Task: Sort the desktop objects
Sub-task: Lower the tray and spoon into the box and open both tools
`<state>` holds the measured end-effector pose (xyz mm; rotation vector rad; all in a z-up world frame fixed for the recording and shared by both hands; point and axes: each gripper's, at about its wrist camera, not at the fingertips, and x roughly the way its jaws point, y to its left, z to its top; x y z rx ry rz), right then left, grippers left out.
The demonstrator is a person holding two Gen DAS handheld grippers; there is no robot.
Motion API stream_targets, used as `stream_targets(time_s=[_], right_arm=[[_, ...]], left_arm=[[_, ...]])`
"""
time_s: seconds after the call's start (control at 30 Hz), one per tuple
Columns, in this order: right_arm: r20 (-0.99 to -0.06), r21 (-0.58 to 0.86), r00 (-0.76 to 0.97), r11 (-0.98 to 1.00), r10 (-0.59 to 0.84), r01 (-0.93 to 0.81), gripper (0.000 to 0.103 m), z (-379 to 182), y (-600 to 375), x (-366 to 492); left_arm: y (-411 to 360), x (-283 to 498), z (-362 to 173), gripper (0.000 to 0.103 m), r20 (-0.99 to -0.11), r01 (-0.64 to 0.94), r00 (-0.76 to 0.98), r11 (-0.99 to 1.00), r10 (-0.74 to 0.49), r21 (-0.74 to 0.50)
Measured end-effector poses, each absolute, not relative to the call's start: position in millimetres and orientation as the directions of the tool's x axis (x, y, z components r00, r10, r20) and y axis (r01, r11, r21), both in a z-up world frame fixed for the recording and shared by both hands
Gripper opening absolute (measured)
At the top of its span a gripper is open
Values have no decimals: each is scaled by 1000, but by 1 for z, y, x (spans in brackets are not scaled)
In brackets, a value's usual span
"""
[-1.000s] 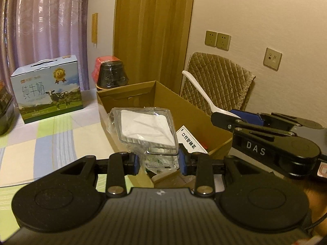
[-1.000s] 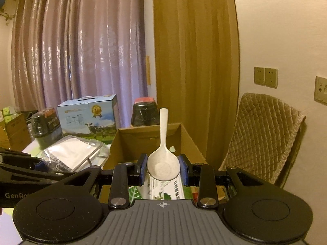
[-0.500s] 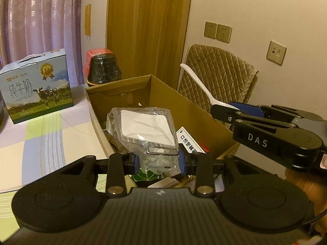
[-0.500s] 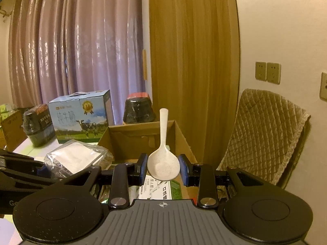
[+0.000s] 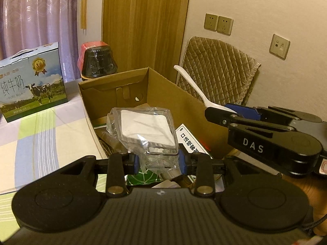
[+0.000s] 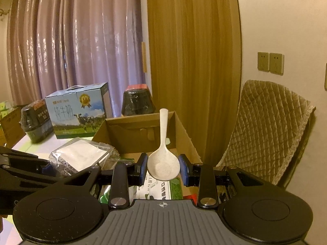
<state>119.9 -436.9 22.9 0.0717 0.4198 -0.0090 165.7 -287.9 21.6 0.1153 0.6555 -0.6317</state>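
Observation:
My left gripper (image 5: 159,161) is shut on a clear plastic packet (image 5: 143,130) with a white pad inside, held over the open cardboard box (image 5: 163,85). My right gripper (image 6: 163,168) is shut on the bowl of a white plastic spoon (image 6: 163,163), whose handle points up and away above the same box (image 6: 184,130). In the left wrist view the right gripper (image 5: 231,110) comes in from the right with the spoon (image 5: 192,85) sticking out over the box's right wall. The packet (image 6: 81,157) shows at the left of the right wrist view.
The box holds several items: a white printed carton (image 5: 190,140) and a green packet (image 5: 141,178). A blue milk carton (image 5: 30,81) and a dark jar with a red lid (image 5: 98,61) stand on the checked tablecloth (image 5: 40,134). A quilted chair back (image 5: 218,71) stands behind the box.
Both grippers have moved forward and slightly down toward the box, which now looks nearer and larger. Each keeps its grip on its object.

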Motion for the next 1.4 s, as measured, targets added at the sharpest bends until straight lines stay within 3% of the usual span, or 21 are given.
stream_targets(time_s=[1.4], right_arm=[[-428,51,903,999,34,-13,30,20,-415,127]], left_arm=[[-252,163,19,44,-596,513,644,849,-480,-128]])
